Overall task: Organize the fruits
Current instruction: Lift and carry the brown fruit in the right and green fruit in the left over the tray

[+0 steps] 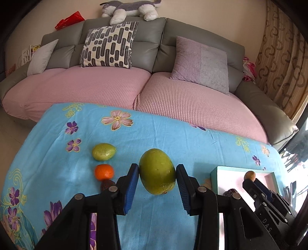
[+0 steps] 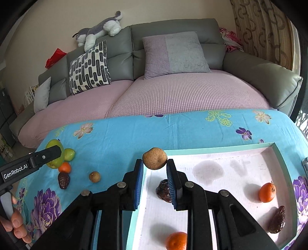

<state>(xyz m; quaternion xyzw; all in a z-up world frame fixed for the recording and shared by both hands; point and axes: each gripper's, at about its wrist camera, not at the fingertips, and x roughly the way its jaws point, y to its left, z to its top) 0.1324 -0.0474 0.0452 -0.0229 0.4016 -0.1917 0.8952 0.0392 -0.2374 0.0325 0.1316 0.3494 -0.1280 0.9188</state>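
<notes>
A home living room, grey leather sofa (image 1: 150,38) with pink seat covers, patterned throw cushion (image 1: 107,46), plush toy dog (image 1: 130,9) on the backrest, patterned curtain (image 1: 283,57), floral blue cloth (image 1: 173,138) over the tabletop

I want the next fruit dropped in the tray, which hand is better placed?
Right. Its tool holds a brown fruit at the tray edge; the left tool grips a green mango farther away.

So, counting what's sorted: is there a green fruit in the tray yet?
No, the tray holds only oranges and dark dates.
</notes>
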